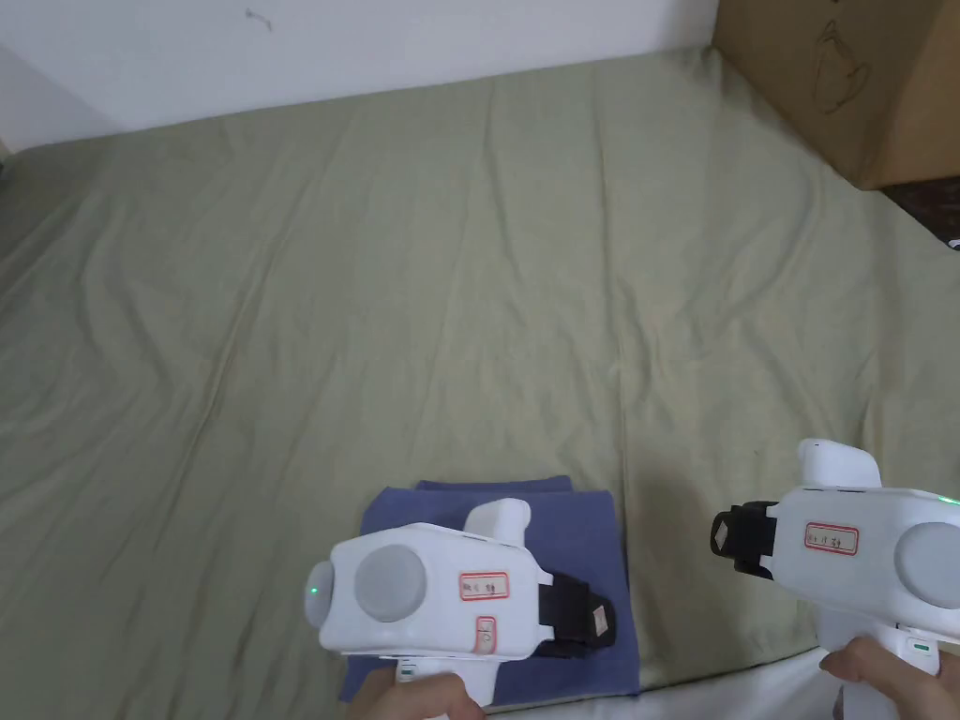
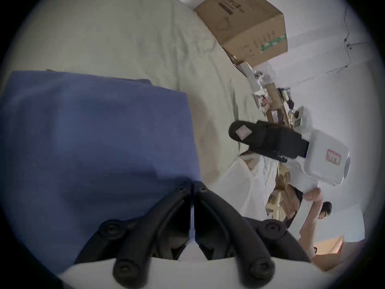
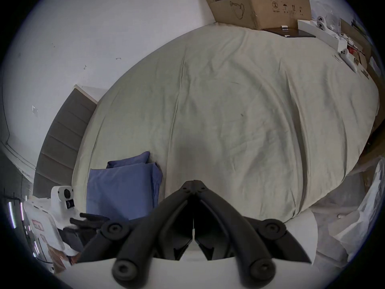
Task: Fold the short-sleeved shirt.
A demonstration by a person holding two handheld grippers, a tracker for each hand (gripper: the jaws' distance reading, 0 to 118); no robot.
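A: Where is the shirt [image 1: 572,525] lying?

B: It is lying folded into a compact blue rectangle on the green sheet [image 1: 469,281], at the sheet's near edge. A second folded layer is peeking out past its far edge.

A: What is the left gripper [image 2: 192,186] doing?

B: It is hovering over the shirt's right part in the head view, tips pointing right. In the left gripper view its jaws are meeting tip to tip with nothing between them. The shirt is spreading ahead and to the left of the tips; whether the tips are touching the cloth, I cannot tell.

A: And the right gripper [image 3: 193,184]?

B: It is sitting off to the right of the shirt, over bare sheet, tips pointing left toward the other gripper. Its jaws are also pressing together, empty. In the right gripper view the shirt is lying to the left of the tips, well apart from them.

A: Are the two grippers touching?

B: No. They are facing each other, with a strip of sheet and the shirt's right edge between the tips.

A: Anything else on record?

B: A cardboard box [image 1: 844,84] is standing at the sheet's far right corner, far beyond both sets of jaws. A hand [image 1: 891,680] is gripping each handle at the bottom of the head view.
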